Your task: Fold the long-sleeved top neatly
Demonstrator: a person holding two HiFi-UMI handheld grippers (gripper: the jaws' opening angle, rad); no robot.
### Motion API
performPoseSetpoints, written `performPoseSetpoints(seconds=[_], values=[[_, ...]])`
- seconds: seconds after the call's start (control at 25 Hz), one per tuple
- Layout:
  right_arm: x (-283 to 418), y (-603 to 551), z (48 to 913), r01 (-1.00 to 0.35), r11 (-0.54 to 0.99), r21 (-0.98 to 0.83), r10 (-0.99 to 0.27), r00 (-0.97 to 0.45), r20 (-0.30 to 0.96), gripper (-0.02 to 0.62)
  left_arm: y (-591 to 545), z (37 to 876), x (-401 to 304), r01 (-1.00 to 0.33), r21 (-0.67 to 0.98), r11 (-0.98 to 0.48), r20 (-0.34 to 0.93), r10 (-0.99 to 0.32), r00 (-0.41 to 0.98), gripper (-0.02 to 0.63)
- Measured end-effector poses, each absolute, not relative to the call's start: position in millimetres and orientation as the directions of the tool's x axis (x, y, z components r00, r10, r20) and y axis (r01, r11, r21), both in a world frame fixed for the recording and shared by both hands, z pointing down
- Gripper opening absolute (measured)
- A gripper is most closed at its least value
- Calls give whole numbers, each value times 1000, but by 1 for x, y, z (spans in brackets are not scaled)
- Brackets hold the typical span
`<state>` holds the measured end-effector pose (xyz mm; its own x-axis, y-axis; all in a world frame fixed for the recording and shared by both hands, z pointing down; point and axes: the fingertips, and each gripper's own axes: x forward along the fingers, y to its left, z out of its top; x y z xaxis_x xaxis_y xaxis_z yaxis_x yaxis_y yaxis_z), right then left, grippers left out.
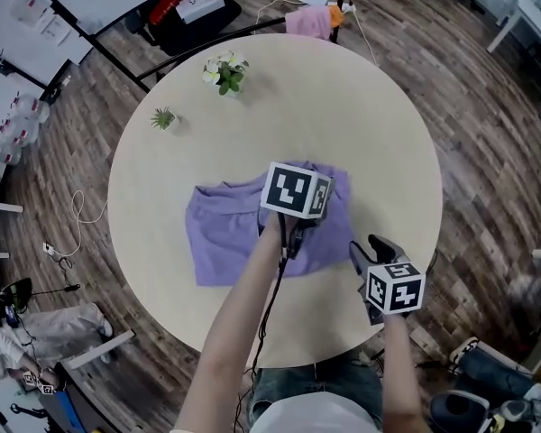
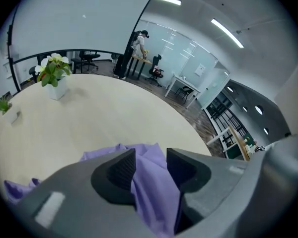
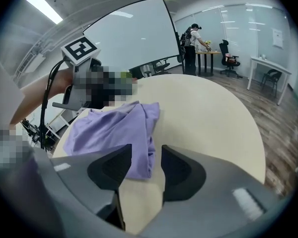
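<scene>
left gripper (image 2: 151, 165): forearm extends over mid-surface (image 1: 343, 106), tilted steeply downward, fingers clamped on a fold of the purple long-sleeved top (image 1: 225, 228) | right gripper (image 3: 146, 165): tilted downward just beside the top's near right edge, fingers wide, bare surface between them | top: lies partly folded at the centre of the surface

My views are evenly bright under ceiling strip lights (image 3: 42, 6); shadows are soft, edges bend and darken, near jaws blur.
</scene>
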<state>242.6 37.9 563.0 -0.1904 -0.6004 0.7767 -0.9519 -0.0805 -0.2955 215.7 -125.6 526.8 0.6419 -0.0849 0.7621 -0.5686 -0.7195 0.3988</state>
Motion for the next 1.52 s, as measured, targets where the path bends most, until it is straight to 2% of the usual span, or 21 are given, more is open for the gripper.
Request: performPoseSetpoints(seconds=[0.36, 0.56, 0.72, 0.84, 1.08, 1.16, 1.24, 1.36, 1.52], values=[[231, 35, 582, -944, -64, -325, -554, -237, 798, 245, -141, 562, 237, -619, 427, -659, 807, -31, 590, 279], [227, 32, 590, -940, -62, -335, -534, -252, 807, 253, -134, 584, 245, -609, 401, -685, 840, 10, 542, 287], [225, 31, 597, -938, -59, -342, -514, -265, 816, 253, -134, 598, 247, -601, 321, -732, 877, -10, 481, 284], [223, 30, 602, -938, -57, -343, -495, -272, 825, 245, -137, 605, 245, -592, 238, -770, 904, -48, 426, 242], [224, 31, 607, -945, -52, -324, -486, -260, 834, 186, -139, 609, 242, -544, 141, -828, 926, -85, 368, 168], [219, 31, 606, -936, -45, -348, -491, -282, 824, 111, -138, 608, 243, -534, 145, -833, 925, -78, 373, 131], [216, 30, 604, -934, -44, -356, -499, -288, 818, 70, -137, 606, 244, -528, 164, -833, 919, -65, 388, 90], [216, 30, 600, -937, -40, -348, -508, -281, 814, 58, -135, 604, 243, -530, 192, -826, 909, -54, 413, 58], [220, 31, 587, -940, -29, -339, -529, -273, 803, 58, -134, 595, 244, -536, 207, -819, 894, -64, 444, 48]])
